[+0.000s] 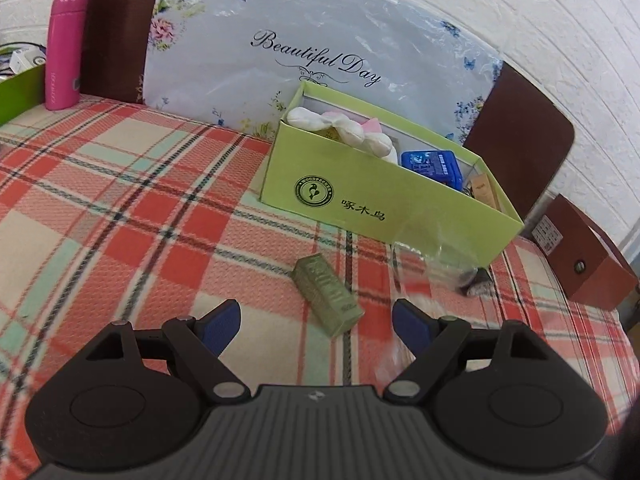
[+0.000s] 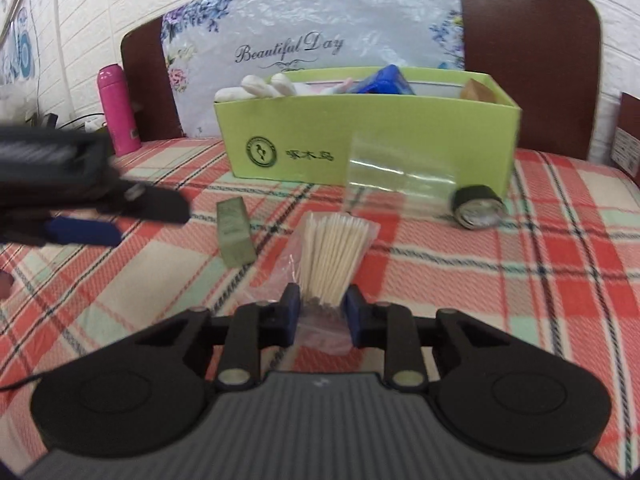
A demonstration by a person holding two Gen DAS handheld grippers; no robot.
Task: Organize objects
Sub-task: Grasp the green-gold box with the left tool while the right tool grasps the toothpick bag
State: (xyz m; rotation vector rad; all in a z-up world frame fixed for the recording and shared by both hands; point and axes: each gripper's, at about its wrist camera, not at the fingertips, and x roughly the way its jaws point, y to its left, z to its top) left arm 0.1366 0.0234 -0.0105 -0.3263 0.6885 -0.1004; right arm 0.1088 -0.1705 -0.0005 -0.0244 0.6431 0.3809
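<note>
The clear plastic bag of cotton swabs lies on the plaid bed cover, long axis running to twelve o'clock from the right gripper — fingers pinching its near end. The open green cardboard box sits beyond. The left gripper, fingers spread, hovers nearer the small olive carton.

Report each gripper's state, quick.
Left gripper: open, empty, above the small olive-green cardboard box.
Right gripper: closed on the clear plastic bag of wooden-stick cotton swabs.
</note>
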